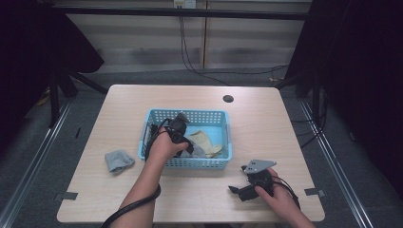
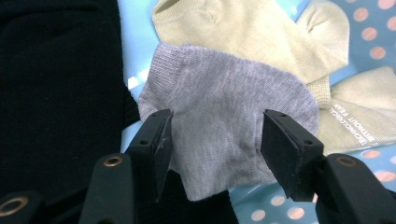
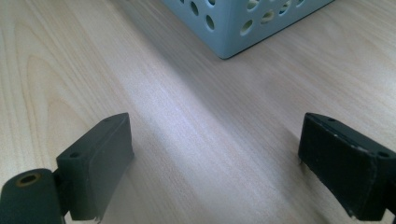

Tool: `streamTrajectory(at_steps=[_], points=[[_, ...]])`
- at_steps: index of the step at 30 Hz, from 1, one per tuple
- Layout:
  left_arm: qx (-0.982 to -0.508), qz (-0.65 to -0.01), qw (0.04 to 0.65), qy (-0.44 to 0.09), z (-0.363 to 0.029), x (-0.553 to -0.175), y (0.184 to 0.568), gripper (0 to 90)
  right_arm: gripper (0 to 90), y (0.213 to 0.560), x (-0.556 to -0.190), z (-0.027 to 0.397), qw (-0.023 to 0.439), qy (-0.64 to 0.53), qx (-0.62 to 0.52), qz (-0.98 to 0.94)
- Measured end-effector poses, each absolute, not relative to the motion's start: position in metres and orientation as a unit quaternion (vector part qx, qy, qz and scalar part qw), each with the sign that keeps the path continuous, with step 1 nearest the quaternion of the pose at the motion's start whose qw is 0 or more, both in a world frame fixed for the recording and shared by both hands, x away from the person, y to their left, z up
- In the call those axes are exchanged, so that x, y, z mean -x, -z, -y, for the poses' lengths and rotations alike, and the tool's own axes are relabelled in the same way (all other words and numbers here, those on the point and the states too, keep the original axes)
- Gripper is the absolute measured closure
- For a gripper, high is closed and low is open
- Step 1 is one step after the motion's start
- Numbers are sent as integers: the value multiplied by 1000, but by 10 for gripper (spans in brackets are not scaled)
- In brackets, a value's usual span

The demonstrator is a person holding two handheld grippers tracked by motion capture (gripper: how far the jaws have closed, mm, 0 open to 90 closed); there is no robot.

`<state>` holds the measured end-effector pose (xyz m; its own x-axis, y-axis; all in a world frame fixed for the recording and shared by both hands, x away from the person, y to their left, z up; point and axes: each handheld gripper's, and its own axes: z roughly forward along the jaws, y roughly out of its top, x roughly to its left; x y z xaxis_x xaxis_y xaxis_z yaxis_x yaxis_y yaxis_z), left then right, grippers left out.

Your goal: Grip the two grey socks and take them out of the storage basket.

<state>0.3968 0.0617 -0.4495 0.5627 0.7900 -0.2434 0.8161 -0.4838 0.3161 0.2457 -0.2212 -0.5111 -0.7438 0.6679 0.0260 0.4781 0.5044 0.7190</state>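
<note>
Reaching into the blue basket [image 1: 227,137], our left tongs [image 2: 215,140] stood open around the grey sock [image 2: 224,126], not yet gripping. One grey sock [image 1: 118,160] already lay on the tabletop [image 1: 266,118], left of the basket; right tongs [image 3: 215,163] idled wide open.

The place looks like a lab or recording studio: 1 plain wooden table [image 1: 266,128] on grey carpet [image 1: 85,118], black curtains [image 1: 361,71] at both sides, cables [image 1: 190,57] trailing along a bare paneled wall [image 1: 247,42].
</note>
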Motion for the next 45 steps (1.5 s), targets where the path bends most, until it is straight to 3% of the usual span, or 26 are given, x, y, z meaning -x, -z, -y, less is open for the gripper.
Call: streamTrajectory(at_steps=[15, 16, 19, 25, 26, 45], points=[[-862, -470, 186, 29, -61, -397, 460, 451, 96, 511, -246, 221, 128, -369, -334, -858], [-864, -469, 182, 29, -61, -397, 460, 520, 96, 511, -246, 221, 128, -369, -334, -858], [-860, -476, 181, 29, -63, -398, 459, 561, 96, 511, -245, 221, 127, -369, -335, -858], [-867, -465, 175, 24, -62, -398, 454, 768, 96, 511, -245, 221, 128, -368, -335, -858], [-867, -466, 175, 30, -63, -398, 453, 840, 96, 511, -245, 221, 127, -368, -335, -858], [-872, -457, 170, 37, -68, -399, 419, 861, 96, 511, -246, 221, 128, -369, -335, -857]])
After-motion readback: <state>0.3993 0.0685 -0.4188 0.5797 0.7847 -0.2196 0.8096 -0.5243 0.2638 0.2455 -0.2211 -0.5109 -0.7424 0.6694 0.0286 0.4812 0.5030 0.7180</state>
